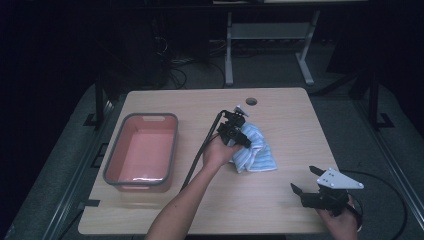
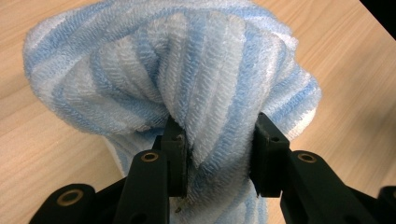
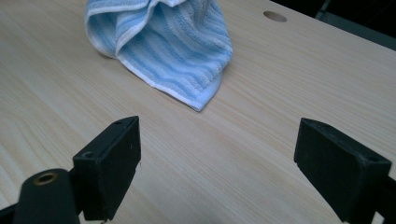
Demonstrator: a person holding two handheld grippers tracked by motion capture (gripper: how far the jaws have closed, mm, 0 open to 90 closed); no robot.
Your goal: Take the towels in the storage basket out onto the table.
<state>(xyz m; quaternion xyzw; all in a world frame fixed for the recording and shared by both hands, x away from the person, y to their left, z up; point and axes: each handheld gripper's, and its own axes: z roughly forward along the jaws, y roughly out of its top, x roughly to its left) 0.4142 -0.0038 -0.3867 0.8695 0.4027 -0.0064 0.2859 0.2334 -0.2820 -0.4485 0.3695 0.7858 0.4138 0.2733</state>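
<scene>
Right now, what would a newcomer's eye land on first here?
The blue-and-white striped towel bunched near the middle of the table, with a fold of it between the left gripper jaws. Next, the pink tub with a grey rim at the table's left. The right gripper waits open near the front right corner.

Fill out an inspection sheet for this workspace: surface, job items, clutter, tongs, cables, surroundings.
Surface: light wooden table with a round hole near the far edge; no spills seen.
Job's things: blue-and-white striped towel, bunched up at the table's middle, one corner lying flat.
Clutter: grey-rimmed pink tub on the left, nothing seen inside.
Grippers: left tongs pinch a fold of the towel between the pads. Right tongs stand wide open above bare table, apart from the towel.
Cables: left cable trails over the table towards the near edge; right cable loops off the right side.
Surroundings: dark room, grey frame legs and loose wires on the floor behind.
</scene>
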